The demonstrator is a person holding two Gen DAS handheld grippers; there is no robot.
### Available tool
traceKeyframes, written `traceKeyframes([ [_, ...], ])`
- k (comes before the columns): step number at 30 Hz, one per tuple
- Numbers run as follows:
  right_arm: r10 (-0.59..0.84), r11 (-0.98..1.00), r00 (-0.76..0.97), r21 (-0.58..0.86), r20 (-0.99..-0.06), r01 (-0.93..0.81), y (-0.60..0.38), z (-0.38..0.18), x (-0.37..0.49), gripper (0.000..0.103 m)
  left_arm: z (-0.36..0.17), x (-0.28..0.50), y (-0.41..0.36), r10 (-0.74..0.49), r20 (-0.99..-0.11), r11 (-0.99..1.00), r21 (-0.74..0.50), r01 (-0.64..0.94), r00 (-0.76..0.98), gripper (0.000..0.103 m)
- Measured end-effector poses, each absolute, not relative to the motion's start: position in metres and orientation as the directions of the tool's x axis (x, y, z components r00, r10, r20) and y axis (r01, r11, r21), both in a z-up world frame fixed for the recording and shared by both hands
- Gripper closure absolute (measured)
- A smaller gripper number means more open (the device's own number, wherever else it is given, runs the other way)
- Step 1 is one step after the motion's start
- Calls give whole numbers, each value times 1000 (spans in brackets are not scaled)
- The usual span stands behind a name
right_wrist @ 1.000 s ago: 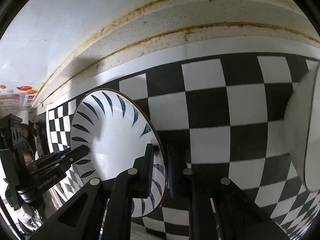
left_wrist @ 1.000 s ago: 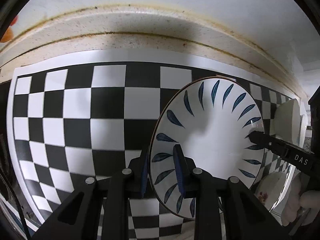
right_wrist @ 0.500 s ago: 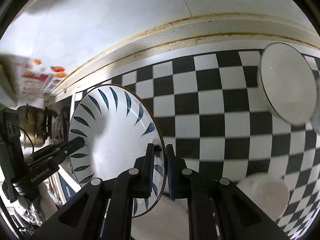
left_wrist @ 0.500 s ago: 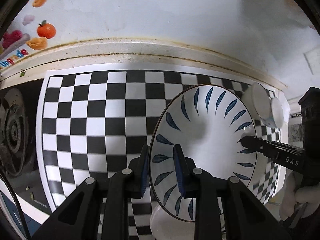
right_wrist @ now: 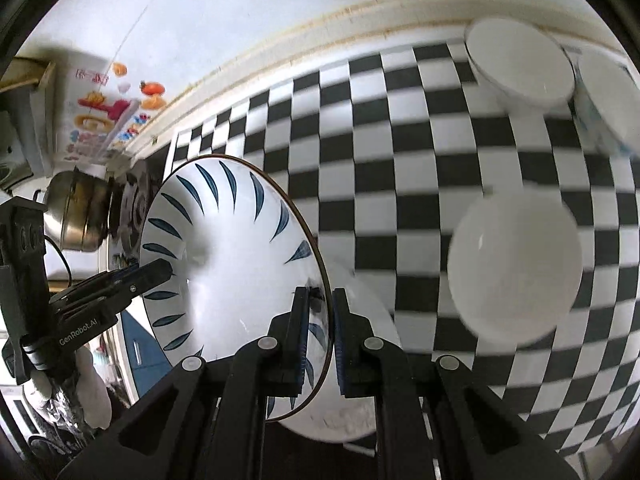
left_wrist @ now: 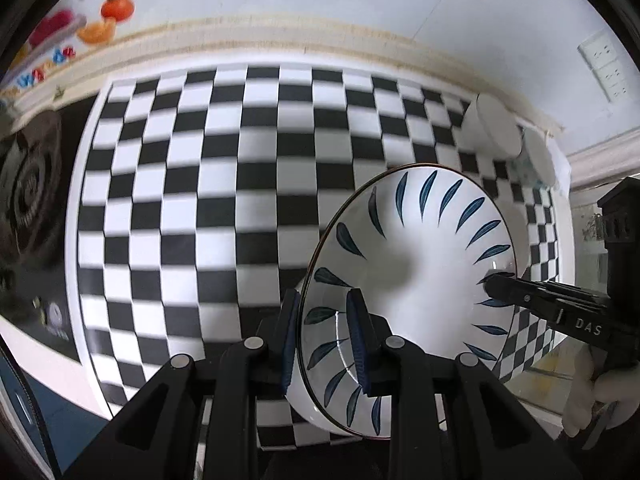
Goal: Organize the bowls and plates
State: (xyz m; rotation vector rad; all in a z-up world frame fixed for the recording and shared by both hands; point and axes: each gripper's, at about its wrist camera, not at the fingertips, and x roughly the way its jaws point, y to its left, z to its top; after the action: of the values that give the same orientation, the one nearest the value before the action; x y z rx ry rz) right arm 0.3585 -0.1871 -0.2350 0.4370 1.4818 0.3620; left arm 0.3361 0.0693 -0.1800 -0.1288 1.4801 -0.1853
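Left wrist view: left gripper [left_wrist: 326, 338], jaws pinching the near rim of a leaf-patterned bowl [left_wrist: 416, 280] held above the checkered mat [left_wrist: 200, 200]; right gripper [left_wrist: 494, 282] on the opposite rim; plain white bowl [left_wrist: 494, 132] at the mat's far right corner.

Right wrist view: right gripper [right_wrist: 320, 336] clamped on the bowl [right_wrist: 236, 256] rim (one pad inside, one outside); another white bowl [right_wrist: 516, 264] near the mat's [right_wrist: 400, 128] right edge.

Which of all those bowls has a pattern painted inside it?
The big bowl that both grippers hold by its rim: dark blue leaf strokes ring its inside. The loose bowl on the checkered mat and the one at the back are plain white inside.
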Motion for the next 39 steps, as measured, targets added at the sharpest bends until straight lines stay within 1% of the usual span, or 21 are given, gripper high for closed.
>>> traceKeyframes([
  [7, 474, 881, -13, 473, -881, 23, -193, -272, 327, 90, -214, 309, 61, -188, -982, 982, -188, 6, 24, 82],
  [15, 427, 904, -45, 427, -903, 19, -190, -297, 315, 90, -238, 305, 53, -174, -985, 984, -175, 23, -12, 82],
  [24, 405, 914, -58, 402, -913, 57, -181, -312, 311, 90, -255, 303, 48, -149, -988, 987, -151, 61, -37, 82],
  [39, 366, 930, -67, 363, -928, 55, -168, -322, 304, 90, -271, 298, 36, -136, -989, 988, -139, 64, -54, 82],
])
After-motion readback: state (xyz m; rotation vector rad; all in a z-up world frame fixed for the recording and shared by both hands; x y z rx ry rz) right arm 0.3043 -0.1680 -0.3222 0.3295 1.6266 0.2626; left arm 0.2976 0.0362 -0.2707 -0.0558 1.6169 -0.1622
